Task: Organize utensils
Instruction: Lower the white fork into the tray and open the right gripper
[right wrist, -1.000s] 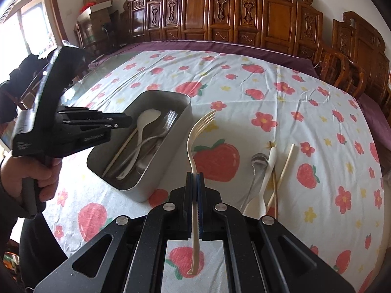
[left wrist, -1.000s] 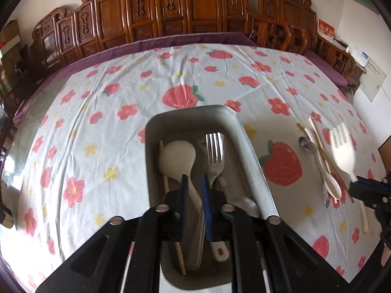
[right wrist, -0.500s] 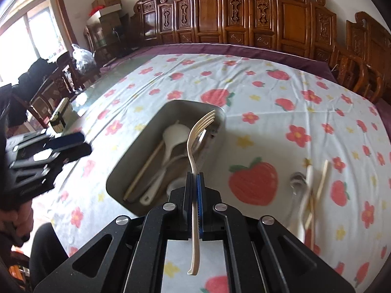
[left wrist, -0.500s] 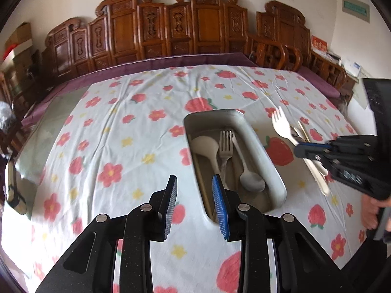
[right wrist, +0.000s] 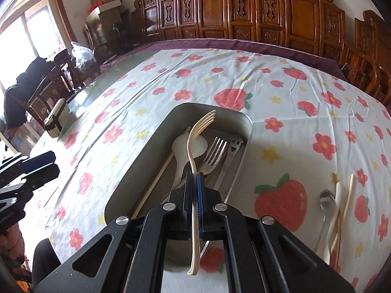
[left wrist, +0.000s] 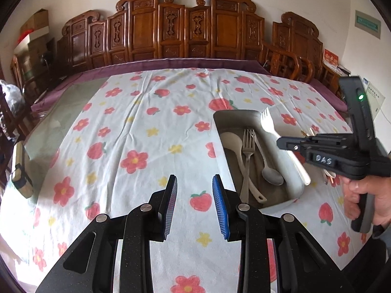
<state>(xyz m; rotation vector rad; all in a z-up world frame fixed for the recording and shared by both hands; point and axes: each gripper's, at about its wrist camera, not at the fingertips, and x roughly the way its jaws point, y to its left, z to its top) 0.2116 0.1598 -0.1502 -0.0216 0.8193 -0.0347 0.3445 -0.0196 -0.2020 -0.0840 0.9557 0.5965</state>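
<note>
The right tool (right wrist: 195, 196) is clamped on the middle of a cream plastic fork (right wrist: 195, 161), holding it above the grey metal tray (right wrist: 246, 122) with the tines pointing toward the tray's far end. The fork hangs in the air over the tray's contents and does not touch them, as far as the left wrist view shows.

The task looks well under way but not finished. Inside the tray already lie a cream spoon (left wrist: 232, 141), a metal fork (left wrist: 248, 144), a metal spoon (left wrist: 270, 173), a single chopstick (right wrist: 156, 178) along one wall, and a metal piece with a smiley face (right wrist: 234, 144). Still out on the flowered tablecloth (left wrist: 136, 131), to the right of the tray, is a small cluster: a metal spoon (right wrist: 326, 202), a cream utensil (right wrist: 336, 210) and at least one chopstick (right wrist: 348, 197), lying close together. These are blurred, so their exact number is hard to tell.

The left tool (left wrist: 194, 202) is off to the left of the tray, over bare tablecloth. Its jaws are partly apart with nothing between them, and it touches nothing.
</note>
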